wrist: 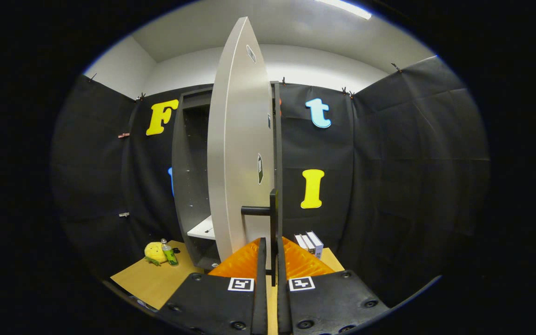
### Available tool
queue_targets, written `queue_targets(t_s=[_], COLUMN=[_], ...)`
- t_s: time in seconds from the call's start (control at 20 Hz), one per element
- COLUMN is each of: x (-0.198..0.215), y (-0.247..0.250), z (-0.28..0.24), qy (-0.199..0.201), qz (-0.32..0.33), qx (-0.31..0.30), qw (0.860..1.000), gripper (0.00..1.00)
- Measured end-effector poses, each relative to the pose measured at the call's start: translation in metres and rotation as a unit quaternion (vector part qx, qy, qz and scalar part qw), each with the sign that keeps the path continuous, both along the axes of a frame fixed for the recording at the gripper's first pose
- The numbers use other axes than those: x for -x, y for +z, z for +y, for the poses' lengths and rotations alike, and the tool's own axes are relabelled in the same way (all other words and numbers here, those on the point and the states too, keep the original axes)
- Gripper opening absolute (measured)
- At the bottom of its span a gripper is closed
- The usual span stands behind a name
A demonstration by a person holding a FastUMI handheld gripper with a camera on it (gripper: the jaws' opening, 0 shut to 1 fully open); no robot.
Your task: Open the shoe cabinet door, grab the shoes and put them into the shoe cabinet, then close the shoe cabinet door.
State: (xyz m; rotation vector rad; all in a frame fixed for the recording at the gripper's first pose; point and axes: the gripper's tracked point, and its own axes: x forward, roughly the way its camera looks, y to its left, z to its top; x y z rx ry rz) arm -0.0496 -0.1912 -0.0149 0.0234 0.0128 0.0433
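At lower centre the gripper (273, 260) has its fingers clamped narrow on the door handle (273, 223), apparently to swing the cabinet door (237, 153) on its hinges.

The open door (240, 153) is standing edge-on and hiding most of the shoe cabinet (189, 172) interior; a shelf (203, 229) is peeking out beside it. The gripper (272, 253) fingers are covering the lower end of the handle (272, 223), seemingly pressing it. The yellow toy (154, 252) and bottle (169, 251) are looking too small to identify, and the books (310, 243) are partly hidden.
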Motion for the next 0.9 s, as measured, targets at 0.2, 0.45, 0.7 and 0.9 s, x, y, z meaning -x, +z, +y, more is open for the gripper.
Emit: queue_targets(t_s=[0.2, 0.45, 0.7, 0.9], x=[0.002, 0.003, 0.009, 0.029], y=[0.001, -0.001, 0.004, 0.015], z=[-0.035, -0.031, -0.032, -0.033], qy=[-0.024, -0.012, -0.035, -0.064], qz=[0.003, 0.010, 0.006, -0.012], qx=[-0.011, -0.009, -0.002, -0.001], qw=[1.000, 1.000, 0.999, 0.998], gripper=[0.12, 0.08, 0.08, 0.08])
